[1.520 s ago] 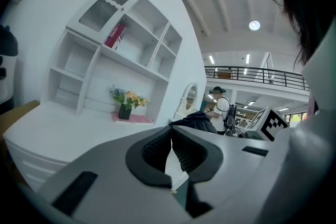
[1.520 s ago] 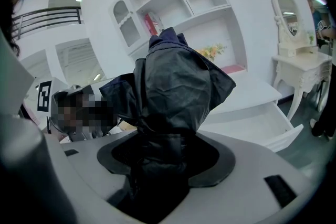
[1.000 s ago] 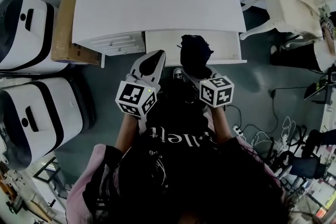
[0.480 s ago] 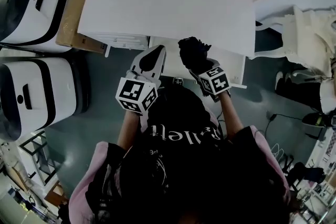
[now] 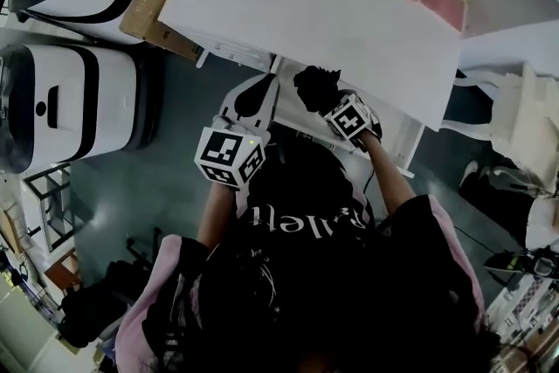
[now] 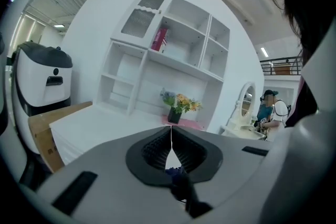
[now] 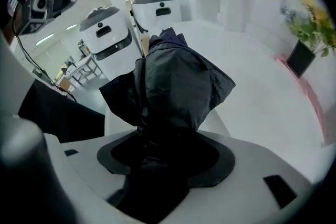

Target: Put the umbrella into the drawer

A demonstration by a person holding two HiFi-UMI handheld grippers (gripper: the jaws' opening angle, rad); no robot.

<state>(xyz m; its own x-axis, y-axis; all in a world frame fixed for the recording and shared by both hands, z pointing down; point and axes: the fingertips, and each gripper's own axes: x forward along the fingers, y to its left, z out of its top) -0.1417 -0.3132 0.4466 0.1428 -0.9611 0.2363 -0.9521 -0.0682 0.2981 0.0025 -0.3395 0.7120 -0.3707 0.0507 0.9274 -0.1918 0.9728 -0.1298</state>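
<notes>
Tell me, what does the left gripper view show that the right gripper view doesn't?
Only the left gripper view: the left gripper, jaws together on nothing, a red book on a shelf, and an oval mirror. Only the right gripper view: the right gripper clamped on the dark folded umbrella. Both: the white desk and the flowers in a dark pot.
</notes>
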